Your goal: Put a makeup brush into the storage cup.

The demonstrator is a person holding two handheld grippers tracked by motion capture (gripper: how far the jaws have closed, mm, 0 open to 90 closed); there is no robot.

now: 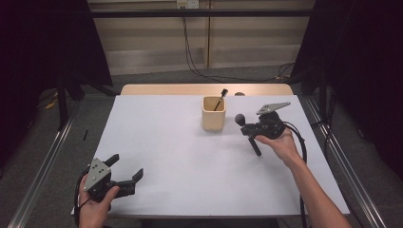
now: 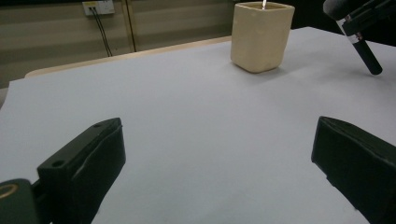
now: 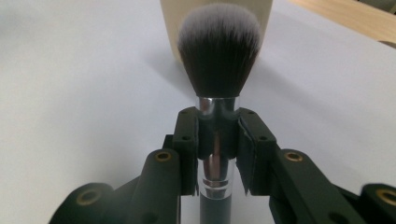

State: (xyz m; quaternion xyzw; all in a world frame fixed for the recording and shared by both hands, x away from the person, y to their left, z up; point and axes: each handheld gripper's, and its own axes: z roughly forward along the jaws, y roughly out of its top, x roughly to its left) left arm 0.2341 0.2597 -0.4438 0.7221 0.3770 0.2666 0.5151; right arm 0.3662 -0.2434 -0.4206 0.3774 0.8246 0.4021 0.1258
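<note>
**Brush clamped beside the cup**

We hold a large make-up brush with a dark fluffy head, silver metal collar and black handle [image 3: 218, 60] in our right tool [image 3: 218, 140], whose jaws are pressed together on the collar just below the bristles. In the high view the brush [image 1: 248, 133] sits just to the right of the cream-coloured square cup [image 1: 213, 114], head toward the cup and handle slanting down toward the white surface [image 1: 190, 161]. A thin dark-handled brush [image 1: 220, 98] leans inside that cup. Our left tool [image 1: 127, 172] rests near the front left corner of the surface, well apart from the cup, its jaws standing wide apart with nothing between them. From the left gripper view, the cup [image 2: 260, 36] stands ahead.
</note>
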